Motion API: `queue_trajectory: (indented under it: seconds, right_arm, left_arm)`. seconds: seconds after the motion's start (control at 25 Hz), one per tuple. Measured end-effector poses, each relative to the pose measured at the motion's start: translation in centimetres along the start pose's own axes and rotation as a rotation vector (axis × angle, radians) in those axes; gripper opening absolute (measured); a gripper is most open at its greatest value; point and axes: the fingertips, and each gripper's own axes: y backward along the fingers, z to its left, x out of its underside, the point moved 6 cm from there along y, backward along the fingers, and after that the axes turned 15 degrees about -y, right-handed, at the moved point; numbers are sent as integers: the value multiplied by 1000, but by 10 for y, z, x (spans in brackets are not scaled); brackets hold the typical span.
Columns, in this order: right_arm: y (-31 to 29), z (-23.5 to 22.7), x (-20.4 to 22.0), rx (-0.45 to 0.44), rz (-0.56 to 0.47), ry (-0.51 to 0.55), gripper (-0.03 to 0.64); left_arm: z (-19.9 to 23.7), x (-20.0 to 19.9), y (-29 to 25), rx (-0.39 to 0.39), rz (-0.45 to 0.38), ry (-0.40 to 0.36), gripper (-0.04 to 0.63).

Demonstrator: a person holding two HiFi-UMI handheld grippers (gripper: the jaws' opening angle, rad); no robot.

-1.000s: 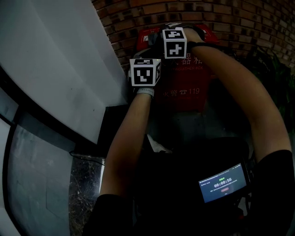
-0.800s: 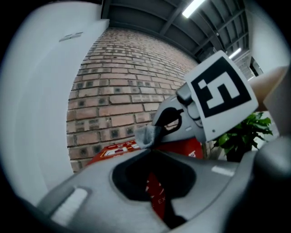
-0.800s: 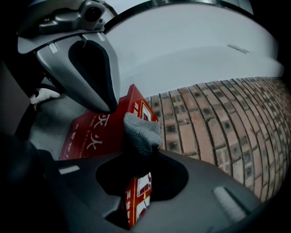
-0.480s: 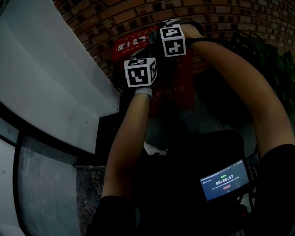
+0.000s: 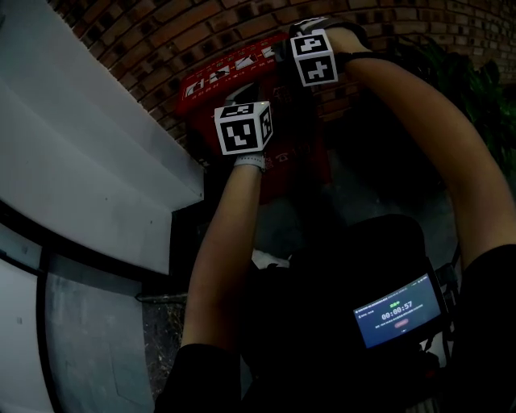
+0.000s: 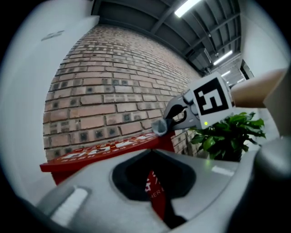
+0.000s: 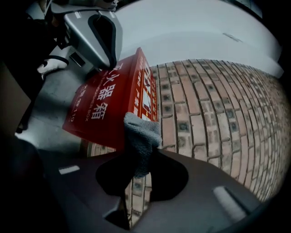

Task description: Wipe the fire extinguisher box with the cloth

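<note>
**Fire extinguisher box [image 5: 230, 74], red, standing against the brick wall [image 5: 201, 24].**
Right claw [image 7: 138, 177] clamped on grey cloth [image 7: 142, 136], which sits at the box's top corner beside the wall. Left claw [image 6: 158, 197] pressed together, holding nothing, near the box front.

Head view: above, steeply down onto red box [image 5: 230, 73]. Left gripper view: close, skimming its top toward brick wall [image 6: 104, 91]. Right gripper view: close, seemingly beside its front. All share box.
</note>
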Motion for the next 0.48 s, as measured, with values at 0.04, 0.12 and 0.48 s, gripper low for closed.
queue_trajectory:
  seconds: [0.04, 0.12, 0.48]
  right_arm:
    - [0, 0, 9, 0, 17, -2, 66]
    - [3, 1, 23, -4, 43, -9, 66]
    - [75, 9, -17, 78, -171, -101, 67]
  left_arm:
    - [-2, 1, 1, 1, 1, -1, 2]
    - [-4, 3, 7, 4, 0, -1, 2]
    - [7, 22, 48, -40, -32, -2, 2]
